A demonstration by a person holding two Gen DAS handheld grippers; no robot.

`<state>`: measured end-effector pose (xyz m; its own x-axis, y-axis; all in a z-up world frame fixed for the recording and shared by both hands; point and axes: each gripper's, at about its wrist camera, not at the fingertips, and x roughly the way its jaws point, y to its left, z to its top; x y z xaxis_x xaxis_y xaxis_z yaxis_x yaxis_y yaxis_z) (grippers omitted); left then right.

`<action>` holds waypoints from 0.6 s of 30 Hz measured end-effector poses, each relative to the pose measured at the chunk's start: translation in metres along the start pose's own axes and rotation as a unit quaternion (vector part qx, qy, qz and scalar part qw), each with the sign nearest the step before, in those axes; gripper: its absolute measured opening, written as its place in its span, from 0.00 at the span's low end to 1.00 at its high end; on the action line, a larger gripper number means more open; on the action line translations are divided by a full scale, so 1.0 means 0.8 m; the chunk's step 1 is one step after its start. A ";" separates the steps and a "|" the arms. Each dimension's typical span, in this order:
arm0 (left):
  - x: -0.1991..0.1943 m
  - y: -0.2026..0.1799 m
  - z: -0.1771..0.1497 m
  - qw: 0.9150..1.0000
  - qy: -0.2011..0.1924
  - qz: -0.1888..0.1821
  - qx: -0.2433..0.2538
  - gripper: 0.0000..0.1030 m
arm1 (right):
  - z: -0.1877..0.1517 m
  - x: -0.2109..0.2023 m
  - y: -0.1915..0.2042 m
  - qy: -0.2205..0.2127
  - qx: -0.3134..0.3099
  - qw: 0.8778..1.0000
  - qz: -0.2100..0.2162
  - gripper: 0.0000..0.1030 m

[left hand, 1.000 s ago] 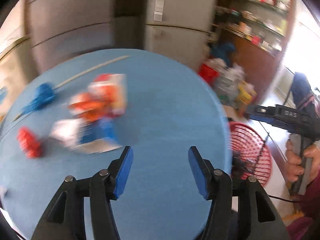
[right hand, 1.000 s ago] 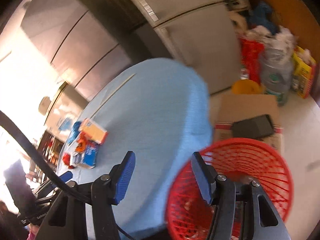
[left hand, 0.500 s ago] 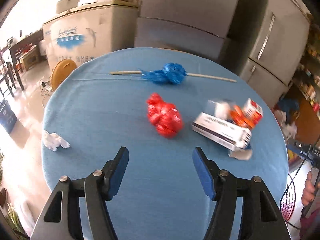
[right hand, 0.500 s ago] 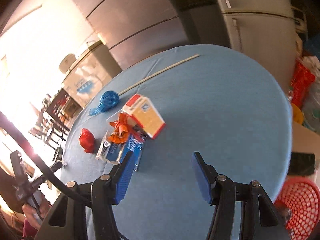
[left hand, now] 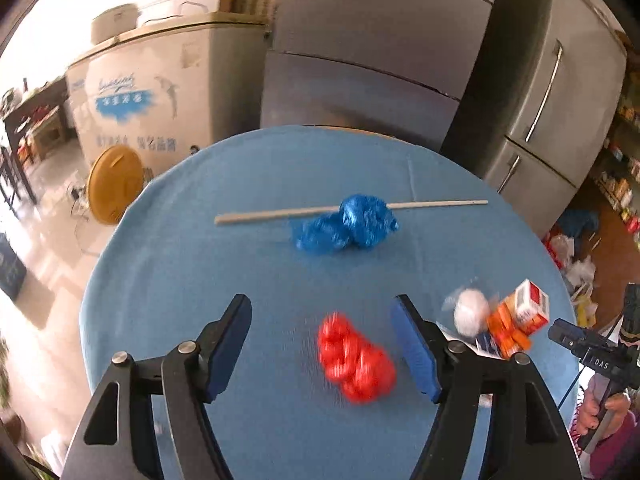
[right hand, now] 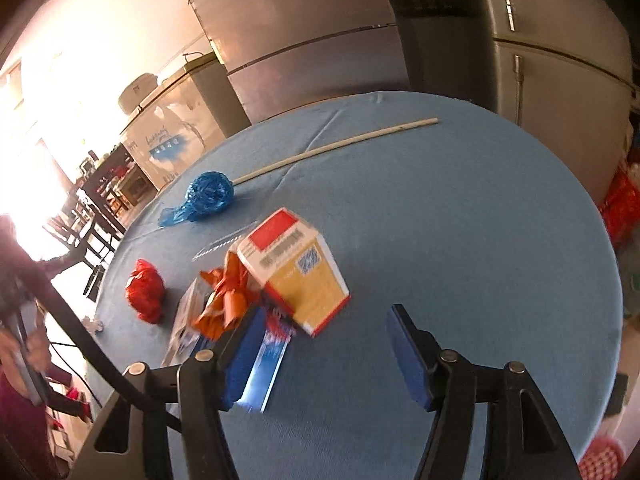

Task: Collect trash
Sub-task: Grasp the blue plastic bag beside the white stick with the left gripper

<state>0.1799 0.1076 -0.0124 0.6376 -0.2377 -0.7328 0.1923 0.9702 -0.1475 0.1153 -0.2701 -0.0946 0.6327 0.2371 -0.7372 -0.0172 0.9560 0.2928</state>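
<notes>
Approach step. Left tongs (left hand: 322,350) gape wide, empty, over red crumpled bag (left hand: 355,358) on bench (left hand: 200,264), probably not touching. Right tongs (right hand: 326,350) wide, empty, near carton (right hand: 294,270). Next: lower, close.

left wrist view looks steeply down from close above the blue table (left hand: 248,264), toward the fridges; right wrist view looks across the table (right hand: 460,216) from its near-right edge; both share the red bag (left hand: 356,360) (right hand: 145,290).
</notes>
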 end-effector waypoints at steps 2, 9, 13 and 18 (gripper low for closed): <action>0.017 -0.009 0.018 1.000 0.009 -0.007 0.018 0.71 | 0.007 0.011 -0.002 -0.003 -0.004 1.000 0.001 0.64; 0.085 -0.040 0.071 0.997 0.058 -0.032 0.042 0.73 | 0.025 0.038 -0.011 -0.017 -0.005 0.999 0.029 0.70; 0.128 -0.049 0.092 0.995 0.086 -0.032 0.029 0.73 | 0.030 0.049 -0.011 -0.011 -0.005 0.999 0.050 0.71; 0.171 -0.050 0.109 0.993 0.116 -0.028 0.002 0.73 | 0.035 0.047 -0.003 -0.014 -0.026 0.997 0.070 0.71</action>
<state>0.3244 0.0320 -0.0486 0.4370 -0.2747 -0.8565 0.2259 0.9552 -0.1911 0.1612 -0.2685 -0.1060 0.6429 0.3645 -0.6737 -0.1467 0.9218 0.3588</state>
